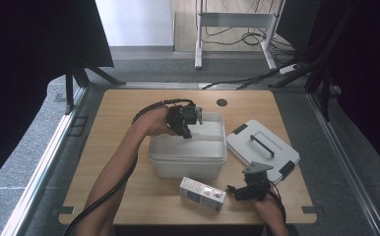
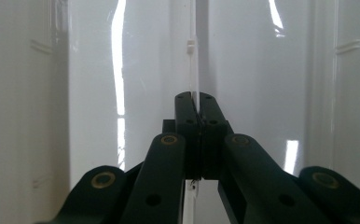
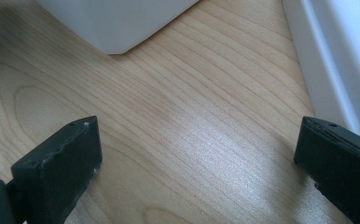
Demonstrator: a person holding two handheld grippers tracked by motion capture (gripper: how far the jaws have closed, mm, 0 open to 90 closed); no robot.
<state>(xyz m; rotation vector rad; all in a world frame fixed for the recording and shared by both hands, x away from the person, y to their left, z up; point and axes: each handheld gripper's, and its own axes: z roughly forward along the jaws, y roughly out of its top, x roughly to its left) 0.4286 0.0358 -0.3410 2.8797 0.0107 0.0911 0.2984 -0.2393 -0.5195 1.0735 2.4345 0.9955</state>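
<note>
A white plastic bin (image 1: 188, 156) stands open in the middle of the wooden table (image 1: 129, 108). My left gripper (image 1: 188, 130) reaches into its back left part, shut on a thin clear-white divider panel (image 1: 205, 130). The left gripper view looks along the shut left gripper (image 2: 196, 100), which pinches the panel (image 2: 195, 65) edge-on against the bin's white inside wall (image 2: 89, 93). My right gripper (image 1: 244, 183) hovers low near the front right of the table. Seen in its own view, the right gripper (image 3: 197, 140) is open over bare wood, between the bin's corner (image 3: 117, 23) and the lid's edge (image 3: 336, 56).
The bin's white lid (image 1: 262, 150), with a black handle and clips, lies flat to the right of the bin. A small white and grey carton (image 1: 202, 193) lies on its side in front of the bin. A cable hole (image 1: 221, 102) sits near the table's back edge.
</note>
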